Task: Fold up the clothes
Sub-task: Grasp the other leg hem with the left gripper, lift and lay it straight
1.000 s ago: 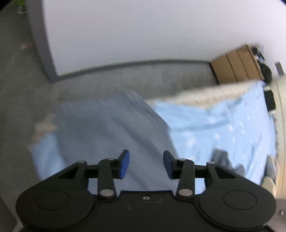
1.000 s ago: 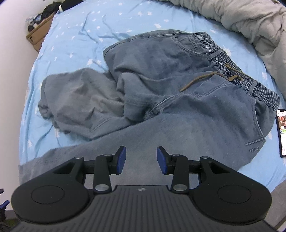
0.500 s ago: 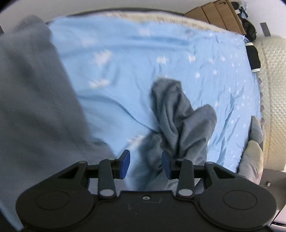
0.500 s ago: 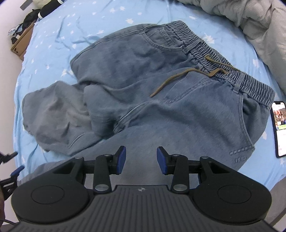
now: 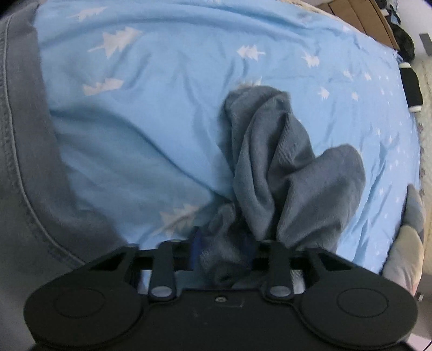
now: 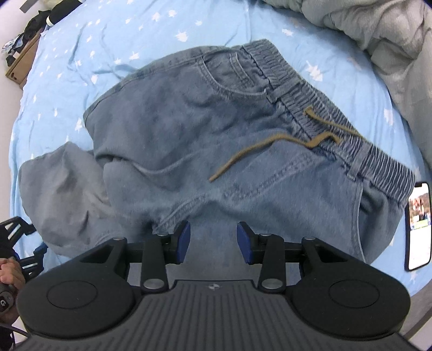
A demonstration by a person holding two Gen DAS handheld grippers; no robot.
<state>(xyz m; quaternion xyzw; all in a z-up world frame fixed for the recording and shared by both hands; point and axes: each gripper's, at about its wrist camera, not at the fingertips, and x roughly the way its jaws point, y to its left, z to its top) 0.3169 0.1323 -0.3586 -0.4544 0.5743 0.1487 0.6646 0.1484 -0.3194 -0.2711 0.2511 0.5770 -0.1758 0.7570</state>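
Observation:
Blue denim trousers [image 6: 229,135] with an elastic waistband and a brown drawstring [image 6: 270,145] lie crumpled on the bed. One leg is bunched at the left [image 6: 62,194]. My right gripper [image 6: 213,243] is open and empty just above the trousers' crotch area. In the left wrist view, my left gripper [image 5: 222,248] has the bunched trouser leg [image 5: 272,167] filling the space between its jaws; the fingertips are mostly hidden by the cloth. More denim [image 5: 24,175] lies at the far left.
The bed has a light blue sheet with white trees [image 5: 140,108]. A grey duvet [image 6: 391,40] is heaped at the upper right. A lit phone [image 6: 418,224] lies at the bed's right edge. A brown cabinet [image 5: 375,21] stands beyond the bed.
My left gripper swung from facing the wall down to the bed, and now has the bunched trouser leg between its jaws. My right gripper moved in closer over the trousers, still open.

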